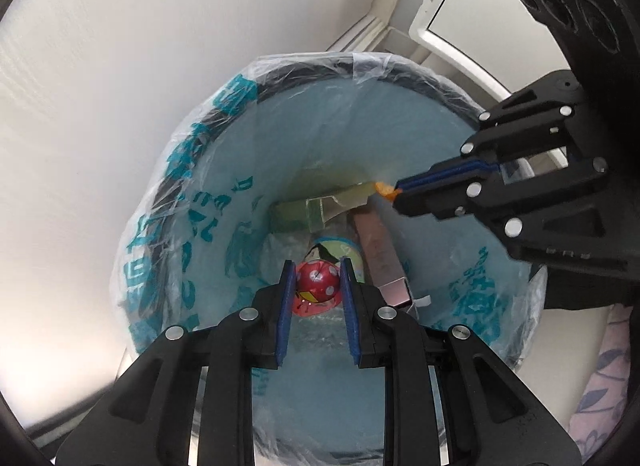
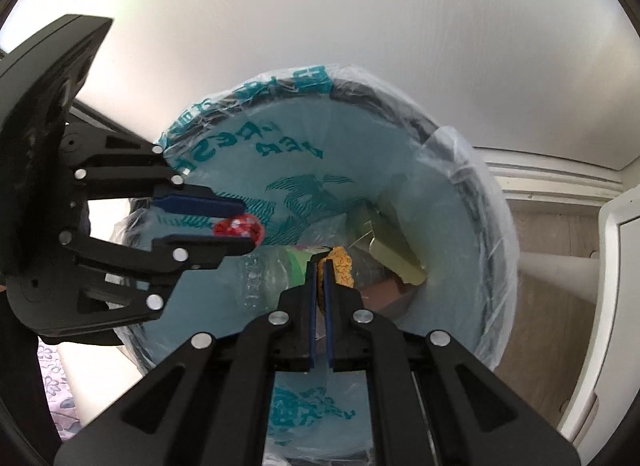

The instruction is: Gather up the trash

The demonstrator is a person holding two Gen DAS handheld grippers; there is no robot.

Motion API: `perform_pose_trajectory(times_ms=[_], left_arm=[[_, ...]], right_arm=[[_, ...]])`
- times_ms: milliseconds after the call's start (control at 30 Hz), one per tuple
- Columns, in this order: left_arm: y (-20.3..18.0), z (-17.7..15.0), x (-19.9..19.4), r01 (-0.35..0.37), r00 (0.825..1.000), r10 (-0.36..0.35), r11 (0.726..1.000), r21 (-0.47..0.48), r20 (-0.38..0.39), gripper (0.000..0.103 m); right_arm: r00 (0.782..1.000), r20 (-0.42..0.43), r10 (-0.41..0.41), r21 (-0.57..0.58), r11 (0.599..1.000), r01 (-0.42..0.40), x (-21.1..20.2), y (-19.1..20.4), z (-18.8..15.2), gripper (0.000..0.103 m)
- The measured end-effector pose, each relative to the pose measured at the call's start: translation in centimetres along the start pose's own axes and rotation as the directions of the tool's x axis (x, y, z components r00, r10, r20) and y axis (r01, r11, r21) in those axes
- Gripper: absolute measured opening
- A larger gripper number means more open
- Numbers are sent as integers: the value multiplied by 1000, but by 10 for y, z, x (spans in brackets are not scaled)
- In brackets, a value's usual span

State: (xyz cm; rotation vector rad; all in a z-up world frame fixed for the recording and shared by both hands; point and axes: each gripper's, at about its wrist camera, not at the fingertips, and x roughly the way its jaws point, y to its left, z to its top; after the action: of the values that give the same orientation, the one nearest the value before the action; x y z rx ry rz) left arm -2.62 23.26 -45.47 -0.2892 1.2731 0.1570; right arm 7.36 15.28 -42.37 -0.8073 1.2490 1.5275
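Observation:
A round bin lined with a clear bag printed in teal lies below both grippers. My left gripper is shut on a red wrapper with white dots, held over the bin's mouth; the right wrist view shows the same wrapper between those fingers. My right gripper is shut on a yellow-orange crumbly scrap, also above the opening. In the left wrist view that scrap pokes out at the tips of the right gripper.
Inside the bin lie a pale green carton, a brown box and clear plastic. A white wall stands behind. White furniture is on the right, and flowered fabric shows at the lower edge.

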Motion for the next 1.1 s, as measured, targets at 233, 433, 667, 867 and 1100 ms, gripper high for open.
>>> perform_pose_trajectory(times_ms=[233, 433, 667, 867, 1100], left_arm=[[0, -3, -4, -26, 1000, 27, 1000, 17, -10, 53], [1, -7, -9, -37, 999, 37, 999, 27, 0, 81], [-5, -16, -15, -13, 1000, 13, 999, 44, 1, 97], [-5, -20, -25, -67, 997, 66, 997, 49, 38, 97], [-7, -11, -56, -98, 986, 95, 995, 15, 138, 97]], right_arm=[[999, 18, -47, -35, 998, 48, -3, 6, 0, 44], [996, 42, -77, -52, 995, 79, -16, 9, 1, 85], [989, 94, -115, -105, 987, 125, -25, 17, 3, 95], [988, 100, -122, -96, 987, 131, -32, 16, 6, 95], [983, 106, -148, -72, 985, 156, -39, 12, 6, 95]])
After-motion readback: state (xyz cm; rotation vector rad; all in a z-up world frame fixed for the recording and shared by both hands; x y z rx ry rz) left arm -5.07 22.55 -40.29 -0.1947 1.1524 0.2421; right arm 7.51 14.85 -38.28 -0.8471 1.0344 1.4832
